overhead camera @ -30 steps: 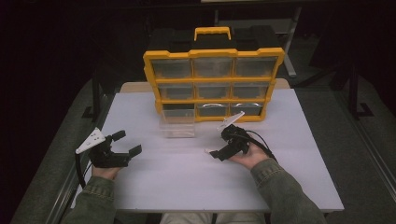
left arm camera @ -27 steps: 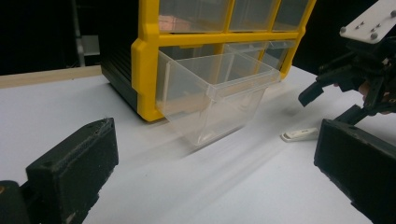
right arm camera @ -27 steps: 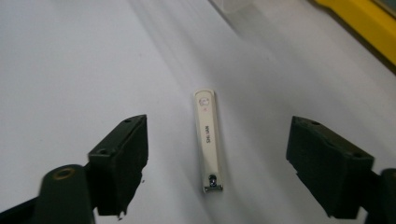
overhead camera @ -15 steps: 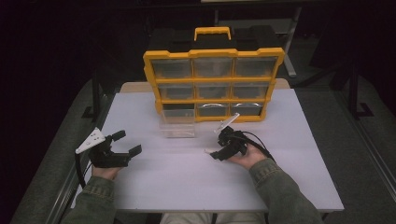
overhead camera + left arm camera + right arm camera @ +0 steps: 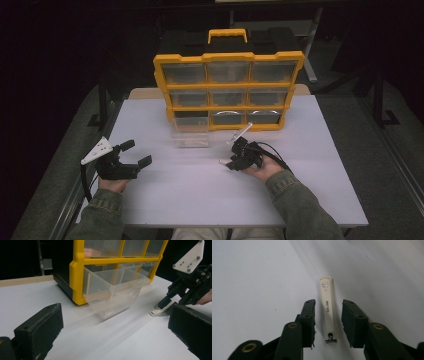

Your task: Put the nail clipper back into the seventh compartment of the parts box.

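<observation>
A white nail clipper (image 5: 327, 307) lies flat on the white table (image 5: 320, 150), a little in front of the organizer. My right gripper (image 5: 328, 303) points down over it, one jaw on each side. The jaws have just been closing, and a thin gap still shows between each pad and the clipper. From the high view, the right gripper (image 5: 231, 162) is at the table's middle, with the clipper (image 5: 224, 161) at its tip. My left gripper (image 5: 136, 152) rests open near the left edge with nothing between its jaws. The left gripper view shows the right gripper (image 5: 170, 307) and the clipper (image 5: 157, 312).
A yellow organizer (image 5: 227, 57) with clear drawers stands upright at the back of the table. Its bottom-left clear drawer (image 5: 190, 135) is pulled out and tilts down onto the table, seemingly with nothing in it (image 5: 112, 290). The surroundings are dark.
The right gripper's jaws have narrowed around the nail clipper. Both hands have hardly moved.
</observation>
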Tool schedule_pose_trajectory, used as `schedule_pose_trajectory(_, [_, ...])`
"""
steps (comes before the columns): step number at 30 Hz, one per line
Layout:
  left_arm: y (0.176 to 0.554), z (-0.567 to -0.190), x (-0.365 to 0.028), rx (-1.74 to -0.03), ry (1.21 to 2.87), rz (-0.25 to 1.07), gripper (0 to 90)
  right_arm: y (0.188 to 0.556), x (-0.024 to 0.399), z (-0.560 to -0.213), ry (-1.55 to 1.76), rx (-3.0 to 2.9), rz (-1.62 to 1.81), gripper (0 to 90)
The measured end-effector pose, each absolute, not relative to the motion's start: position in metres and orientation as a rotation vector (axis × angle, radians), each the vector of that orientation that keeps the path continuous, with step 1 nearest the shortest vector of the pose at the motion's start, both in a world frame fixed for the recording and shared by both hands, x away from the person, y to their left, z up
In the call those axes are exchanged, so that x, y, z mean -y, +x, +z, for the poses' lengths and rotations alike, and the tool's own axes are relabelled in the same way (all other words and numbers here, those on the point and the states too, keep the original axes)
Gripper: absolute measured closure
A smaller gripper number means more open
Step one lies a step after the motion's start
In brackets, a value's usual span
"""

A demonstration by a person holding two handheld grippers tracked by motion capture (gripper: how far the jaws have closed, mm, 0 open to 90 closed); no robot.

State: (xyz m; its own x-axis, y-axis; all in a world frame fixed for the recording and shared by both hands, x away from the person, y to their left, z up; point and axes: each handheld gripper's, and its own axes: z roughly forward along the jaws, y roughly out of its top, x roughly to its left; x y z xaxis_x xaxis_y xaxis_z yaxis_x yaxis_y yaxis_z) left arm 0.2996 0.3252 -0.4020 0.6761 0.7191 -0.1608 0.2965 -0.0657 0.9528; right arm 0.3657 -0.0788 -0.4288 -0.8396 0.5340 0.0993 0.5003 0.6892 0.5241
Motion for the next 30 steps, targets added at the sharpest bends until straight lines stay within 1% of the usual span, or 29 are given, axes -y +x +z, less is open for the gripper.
schedule_pose_trajectory(2, [0.299, -0.402, -0.325, -0.838, 1.650, 0.424, 0.0, 0.367, 0.079, -0.430, 0.876, -2.841, 0.846, 71.8])
schedule_pose_trajectory(6, [0.300, -0.402, -0.326, -0.839, 1.650, 0.422, 0.0, 0.367, 0.079, -0.431, 0.867, -2.843, 0.825, 75.5])
schedule_pose_trajectory(20, [0.300, -0.402, -0.326, -0.838, 1.645, 0.425, 0.0, 0.367, 0.085, -0.424, 0.904, -2.827, 0.875, 76.2])
schedule_pose_trajectory(30, [0.300, -0.402, -0.325, -0.838, 1.647, 0.426, 0.0, 0.368, 0.087, -0.405, 0.915, -2.850, 0.947, 76.2])
